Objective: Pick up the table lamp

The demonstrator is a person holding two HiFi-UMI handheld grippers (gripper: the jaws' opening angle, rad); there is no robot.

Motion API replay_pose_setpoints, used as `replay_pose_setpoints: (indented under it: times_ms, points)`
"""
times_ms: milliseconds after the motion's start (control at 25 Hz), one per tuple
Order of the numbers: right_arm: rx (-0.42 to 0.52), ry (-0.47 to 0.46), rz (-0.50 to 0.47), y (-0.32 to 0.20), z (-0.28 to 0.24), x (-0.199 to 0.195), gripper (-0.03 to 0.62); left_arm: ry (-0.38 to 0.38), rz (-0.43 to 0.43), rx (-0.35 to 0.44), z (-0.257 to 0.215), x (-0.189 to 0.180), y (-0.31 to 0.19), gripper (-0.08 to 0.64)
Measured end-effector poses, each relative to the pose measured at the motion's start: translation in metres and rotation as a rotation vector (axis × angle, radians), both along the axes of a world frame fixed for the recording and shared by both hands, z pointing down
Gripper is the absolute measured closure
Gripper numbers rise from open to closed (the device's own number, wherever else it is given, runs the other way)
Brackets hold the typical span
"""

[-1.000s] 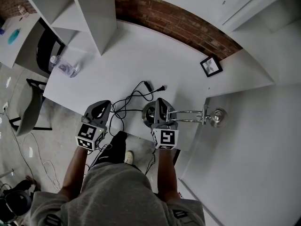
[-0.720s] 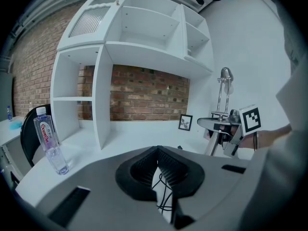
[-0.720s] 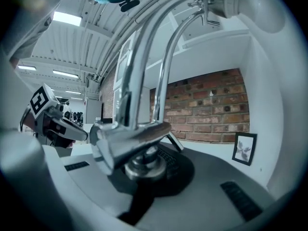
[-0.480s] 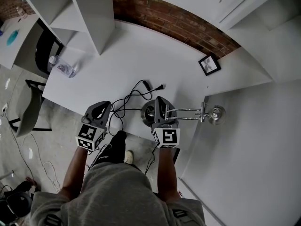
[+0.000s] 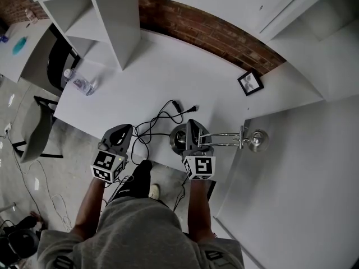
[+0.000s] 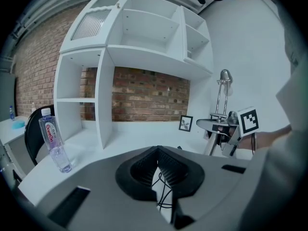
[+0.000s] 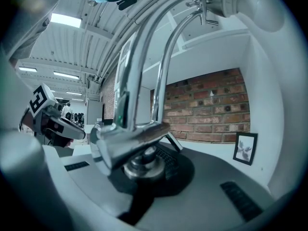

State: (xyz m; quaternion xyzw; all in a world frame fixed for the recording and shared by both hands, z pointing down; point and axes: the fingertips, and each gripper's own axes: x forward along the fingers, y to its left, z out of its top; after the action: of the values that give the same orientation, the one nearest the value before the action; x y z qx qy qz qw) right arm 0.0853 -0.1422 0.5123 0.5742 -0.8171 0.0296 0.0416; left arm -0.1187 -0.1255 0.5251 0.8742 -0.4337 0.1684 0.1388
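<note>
A chrome table lamp [image 5: 224, 137] has its round base [image 5: 177, 139] near the white table's [image 5: 151, 72] front edge; its two thin rods run right to the lamp's head [image 5: 259, 140]. My right gripper [image 5: 192, 132] is shut on the lamp's stem just above the base. In the right gripper view the chrome joint [image 7: 132, 146] sits between the jaws of the right gripper [image 7: 144, 161], and the rods [image 7: 144, 57] rise from it. My left gripper [image 5: 120, 133] hovers left of the lamp over the black power cable [image 5: 160, 115], shut on nothing. The left gripper [image 6: 158, 153] sees the lamp [image 6: 221, 100] upright.
A water bottle [image 5: 78, 84] lies at the table's left end by a white shelf unit [image 5: 106, 21]. A small framed picture [image 5: 251, 82] leans at the back right near the brick wall [image 5: 213, 29]. A chair [image 5: 35, 129] stands left of the table.
</note>
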Motion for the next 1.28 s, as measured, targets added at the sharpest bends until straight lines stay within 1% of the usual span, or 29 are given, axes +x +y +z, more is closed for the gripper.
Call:
replay_pose_setpoints:
  times_ms: [160,400,840,1000,1160,1280]
  points:
    - [-0.003,0.003,0.001,0.003,-0.001,0.001,0.574,-0.003,-0.007,-0.003,-0.001,-0.004,0.004,0.555]
    - [0.001,-0.020,0.016,0.007,-0.005,0.009,0.574,-0.001,-0.002,0.007,-0.003,-0.005,0.006,0.555]
    - [0.049,-0.024,0.024,0.016,-0.047,0.019,0.574,0.015,0.002,0.040,-0.018,-0.004,0.010,0.555]
    - [0.052,-0.027,0.031,0.026,-0.060,0.022,0.574,0.028,-0.005,0.069,-0.032,-0.006,0.010,0.555]
    - [0.062,-0.045,0.043,0.039,-0.075,0.026,0.574,0.030,0.010,0.107,-0.044,-0.005,0.015,0.555]
    - [0.074,-0.043,0.040,0.053,-0.086,0.026,0.574,0.038,0.022,0.120,-0.052,-0.002,0.023,0.555]
